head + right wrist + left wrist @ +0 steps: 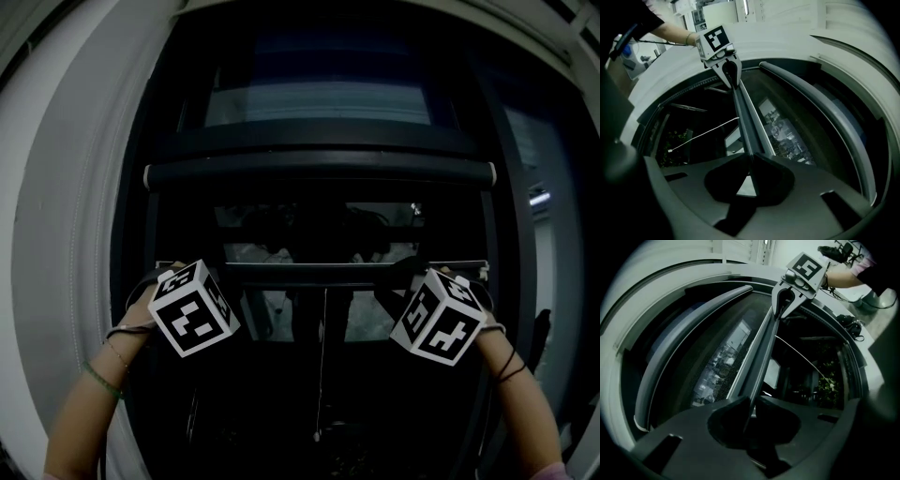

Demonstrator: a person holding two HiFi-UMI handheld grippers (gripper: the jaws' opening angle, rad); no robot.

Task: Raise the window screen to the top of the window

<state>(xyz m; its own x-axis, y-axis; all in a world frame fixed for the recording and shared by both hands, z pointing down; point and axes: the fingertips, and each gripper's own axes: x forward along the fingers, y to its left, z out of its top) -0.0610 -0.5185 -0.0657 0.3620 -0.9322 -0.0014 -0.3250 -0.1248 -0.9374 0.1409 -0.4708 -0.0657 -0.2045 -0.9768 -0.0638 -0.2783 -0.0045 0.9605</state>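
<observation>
- Head view: the left gripper (199, 279) and the right gripper (405, 277) hold the two ends of the bottom bar (323, 272) of the window screen (319, 230). The bar lies level, about at the middle height of the dark window opening. It is below a thick dark rail (319, 173), and the top of the window is higher up. A thin pull cord (323, 366) hangs down from the middle of the bar. The white window frame (56, 234) curves along the left side.
- Left gripper view: the jaws of the left gripper (752, 401) are closed on the edge of the bottom bar (761, 357), which runs away from the camera. At the far end of the bar the right gripper (786, 298) clamps it, with its marker cube above it. The mesh of the window screen (722, 366) is on the left of the bar, and the pull cord (801, 355) is on the right.
- Right gripper view: the jaws of the right gripper (749, 161) are pressed together on the bottom bar (746, 122). The left gripper (730, 72) grips the far end. The mesh (785, 133) is on the right of the bar and the pull cord (703, 133) on the left.
</observation>
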